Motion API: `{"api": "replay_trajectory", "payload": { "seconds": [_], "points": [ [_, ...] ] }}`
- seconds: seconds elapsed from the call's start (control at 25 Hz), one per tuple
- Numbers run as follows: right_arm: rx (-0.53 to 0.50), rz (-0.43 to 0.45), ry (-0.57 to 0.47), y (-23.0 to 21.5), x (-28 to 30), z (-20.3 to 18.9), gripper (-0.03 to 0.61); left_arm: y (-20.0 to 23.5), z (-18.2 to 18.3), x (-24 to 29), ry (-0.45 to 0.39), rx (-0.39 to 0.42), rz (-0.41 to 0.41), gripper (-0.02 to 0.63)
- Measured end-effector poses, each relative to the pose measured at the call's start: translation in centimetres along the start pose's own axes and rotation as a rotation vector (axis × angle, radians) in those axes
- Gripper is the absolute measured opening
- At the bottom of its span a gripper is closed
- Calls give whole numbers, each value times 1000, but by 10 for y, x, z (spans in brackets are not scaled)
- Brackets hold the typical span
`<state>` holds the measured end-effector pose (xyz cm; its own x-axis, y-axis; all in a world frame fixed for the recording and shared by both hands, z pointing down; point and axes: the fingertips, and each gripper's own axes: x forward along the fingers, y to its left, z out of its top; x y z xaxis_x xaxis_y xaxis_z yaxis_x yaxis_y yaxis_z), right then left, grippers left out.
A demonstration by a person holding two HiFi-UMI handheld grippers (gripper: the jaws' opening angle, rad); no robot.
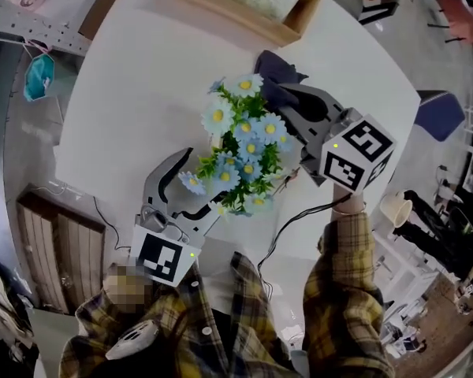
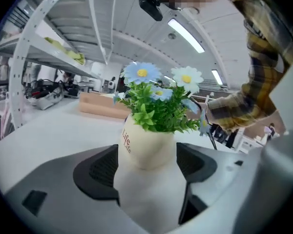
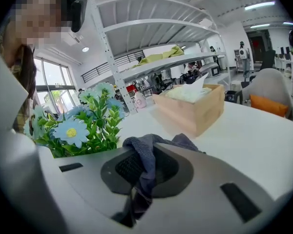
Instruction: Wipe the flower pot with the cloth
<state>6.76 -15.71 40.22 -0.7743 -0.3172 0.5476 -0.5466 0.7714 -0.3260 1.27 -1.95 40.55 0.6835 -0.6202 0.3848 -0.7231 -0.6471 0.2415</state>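
The pot [image 2: 146, 147], cream and full of blue flowers [image 1: 244, 144], stands on the white table [image 1: 142, 93] between the left gripper's [image 2: 147, 172] jaws, which press on both its sides. Just beside the flowers, the right gripper [image 3: 141, 174] is closed on a dark cloth [image 3: 145, 152]. A wooden box [image 3: 195, 108] sits beyond.

The flower pot [image 2: 149, 150] looks matt and smooth, the cloth [image 3: 142, 162] coarse-knit, the box [image 3: 198, 110] bare wood
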Motion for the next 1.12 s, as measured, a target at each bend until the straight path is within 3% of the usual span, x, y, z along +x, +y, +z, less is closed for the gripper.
{"api": "replay_trajectory", "payload": {
  "seconds": [0.24, 0.6, 0.88, 1.12],
  "points": [
    [25, -41, -38, -2, -4, -1, 15, -10, 0, 4, -75, -39, 222, 360],
    [33, -34, -49, -3, -2, -2, 15, -13, -2, 23, -53, 15, 311, 360],
    [42, -38, -42, 1, -6, -4, 15, -13, 13, 32, -85, 30, 286, 368],
    [38, -7, -16, 9, -8, -9, 15, -8, 8, 25, -42, 88, 127, 368]
  ]
}}
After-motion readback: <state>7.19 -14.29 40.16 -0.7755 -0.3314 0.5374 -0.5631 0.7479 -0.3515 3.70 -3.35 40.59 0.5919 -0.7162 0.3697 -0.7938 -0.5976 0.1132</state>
